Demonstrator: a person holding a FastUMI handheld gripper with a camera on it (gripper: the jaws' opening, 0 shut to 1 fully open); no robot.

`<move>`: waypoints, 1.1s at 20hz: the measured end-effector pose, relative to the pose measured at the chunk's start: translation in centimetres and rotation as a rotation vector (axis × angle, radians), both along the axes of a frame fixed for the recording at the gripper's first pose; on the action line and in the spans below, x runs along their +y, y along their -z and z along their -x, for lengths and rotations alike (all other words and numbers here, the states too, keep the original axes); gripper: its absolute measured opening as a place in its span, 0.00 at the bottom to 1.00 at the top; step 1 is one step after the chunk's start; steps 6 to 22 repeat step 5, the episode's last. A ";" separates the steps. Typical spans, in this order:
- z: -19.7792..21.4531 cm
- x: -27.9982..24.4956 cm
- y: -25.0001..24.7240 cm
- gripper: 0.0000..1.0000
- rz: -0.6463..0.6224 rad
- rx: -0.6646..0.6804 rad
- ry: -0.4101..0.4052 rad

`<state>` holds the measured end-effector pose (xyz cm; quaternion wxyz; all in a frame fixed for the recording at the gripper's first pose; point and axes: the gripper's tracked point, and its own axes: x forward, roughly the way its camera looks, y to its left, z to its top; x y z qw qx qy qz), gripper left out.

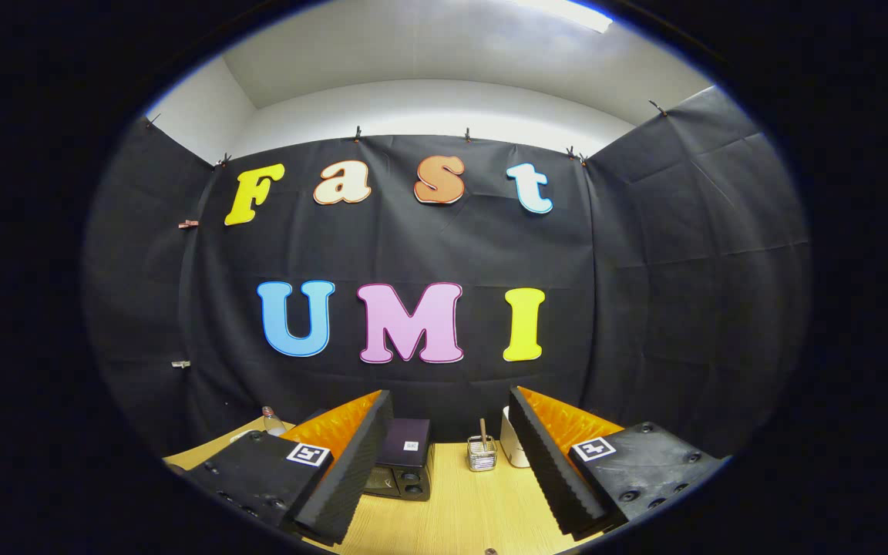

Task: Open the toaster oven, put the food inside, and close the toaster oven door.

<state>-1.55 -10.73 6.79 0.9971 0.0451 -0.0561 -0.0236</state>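
My gripper (450, 408) is open, its two fingers spread wide with nothing between them. It hangs well above and back from the wooden table (459, 509). A small dark toaster oven (404, 459) stands at the far side of the table against the booth wall, seen just inside my left finger (351, 462), which covers its left part. Two round knobs show on its front right. Whether its door is open or closed is hidden from here. The food is not something I can pick out.
A small clear wire-frame holder (482, 453) with a stick in it stands right of the oven. A white container (512, 447) sits behind it, partly covered by my right finger. A clear bottle (272, 422) stands at the far left of the table.
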 end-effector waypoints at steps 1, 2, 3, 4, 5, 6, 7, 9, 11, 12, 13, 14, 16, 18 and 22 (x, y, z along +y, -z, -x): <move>0.0 0.0 0.1 0.98 0.000 0.004 0.000; 0.1 0.0 0.2 0.98 0.002 0.006 -0.002; 0.1 0.1 0.2 0.98 0.006 0.008 -0.003; 0.2 0.2 0.4 0.98 0.010 0.011 -0.004; 0.0 0.3 0.4 0.98 0.016 0.015 -0.005; 0.0 0.3 0.4 0.98 0.016 0.015 -0.005; 0.0 0.3 0.4 0.98 0.016 0.015 -0.005; 0.0 0.3 0.4 0.98 0.016 0.015 -0.005; 0.0 0.3 0.4 0.98 0.016 0.015 -0.005; 0.0 0.3 0.4 0.98 0.016 0.015 -0.005; 0.0 0.3 0.4 0.98 0.016 0.015 -0.005; 0.0 0.3 0.4 0.98 0.016 0.015 -0.005; 0.0 0.3 0.4 0.98 0.016 0.015 -0.005; 0.0 0.3 0.4 0.98 0.016 0.015 -0.005; 0.0 0.3 0.4 0.98 0.016 0.015 -0.005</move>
